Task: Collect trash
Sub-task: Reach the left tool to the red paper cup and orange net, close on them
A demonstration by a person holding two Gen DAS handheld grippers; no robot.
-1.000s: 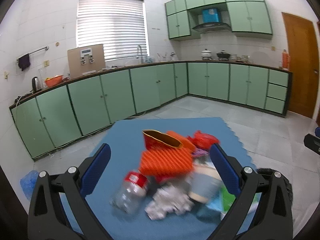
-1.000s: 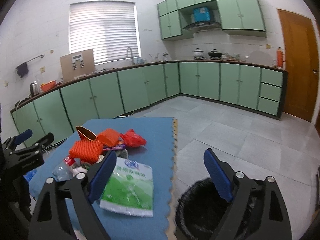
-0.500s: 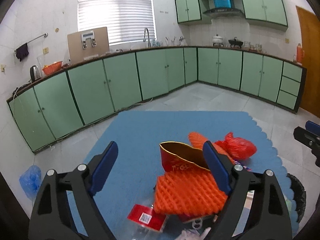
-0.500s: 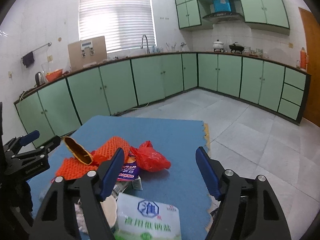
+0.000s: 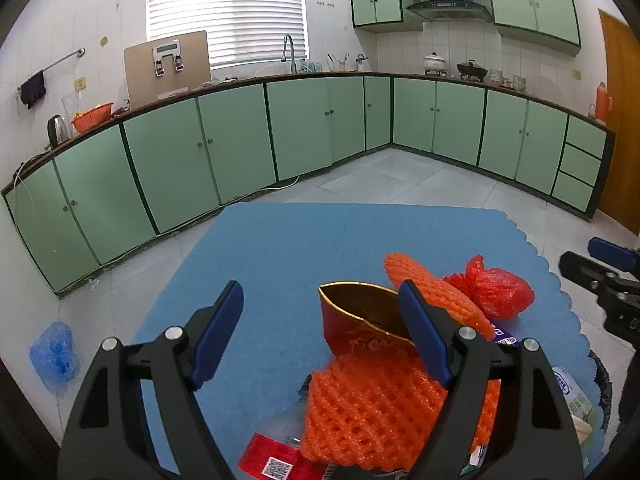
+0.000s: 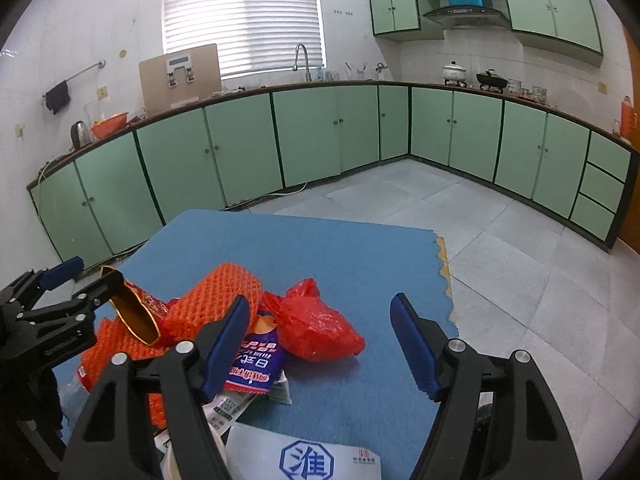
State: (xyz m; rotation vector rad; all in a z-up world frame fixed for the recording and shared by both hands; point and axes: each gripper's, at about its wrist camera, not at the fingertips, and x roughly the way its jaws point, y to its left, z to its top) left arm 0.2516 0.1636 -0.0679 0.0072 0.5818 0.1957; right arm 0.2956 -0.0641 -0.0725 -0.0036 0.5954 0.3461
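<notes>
On the blue mat [image 5: 280,256] that covers the counter, the trash sits in one heap toward the near edge; nothing is gripped yet, so the step in hand looks like the approach w/ a first pick still to come.

Left tool [image 5: 320,332]: jaws wide apart, empty. The red-and-gold paper cup [image 5: 360,320] lies tipped on its side, mouth up and open, mostly btwn the fingers but crowding the right-side one, which overlaps its rim in the left wrist view. Below it is a folded orange foam net [image 5: 372,412], w/ a red label [image 5: 272,462] at the bottom edge. Whether the finger touches the cup, can't tell.

Right tool [image 6: 320,340]: also spread open, holding nothing. The knotted red plastic bag [image 6: 316,328] lies btwn its fingers, nearer the left-side one, just ahead of the tips. Beside that finger is a blue-and-red snack wrapper [image 6: 254,364]; a white-and-blue packet [image 6: 312,460] lies at the bottom of the right wrist view, under the tool.

Next, prob: left tool shifts a bit to its right to centre the cup, then closes gently, since the cup wall looks thin and crushable. Right tool needs to drop and push fwd onto the bag. Bag is soft and slick-looking, could squirt out, so a grip at the knot seems better. A bin shows only as a dark rim [image 5: 600,376] at the mat's right edge.
</notes>
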